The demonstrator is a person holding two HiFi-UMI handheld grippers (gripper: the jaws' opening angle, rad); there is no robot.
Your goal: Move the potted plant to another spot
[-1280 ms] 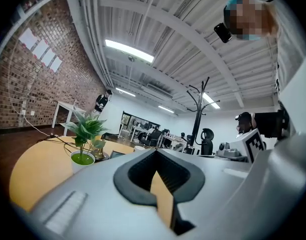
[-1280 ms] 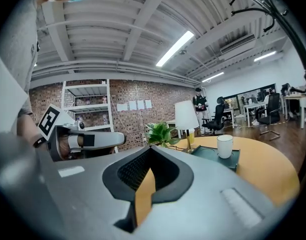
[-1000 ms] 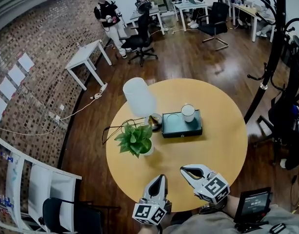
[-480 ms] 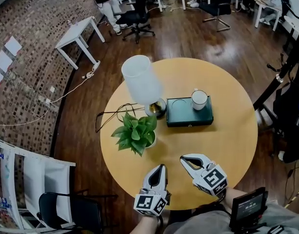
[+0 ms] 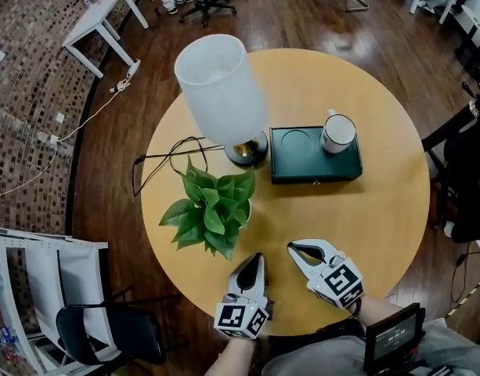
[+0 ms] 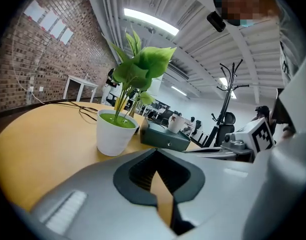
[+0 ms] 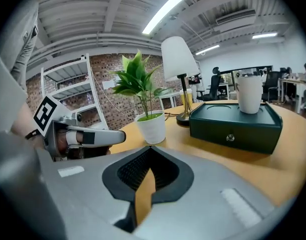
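Both claws are squeezed shut with nothing in them: the left gripper and right gripper hang low over the near edge of the round wooden table, noses aimed at the potted plant, which I'd guess is the lineup before a grab. The plant sits left of centre, just in front of the lamp. Its smooth, white, tapered pot looks rigid and grippable, unlike those glossy, floppy leaves.

Green-leaved potted plant, white pot, dark teal box, white lampshade, yellow table
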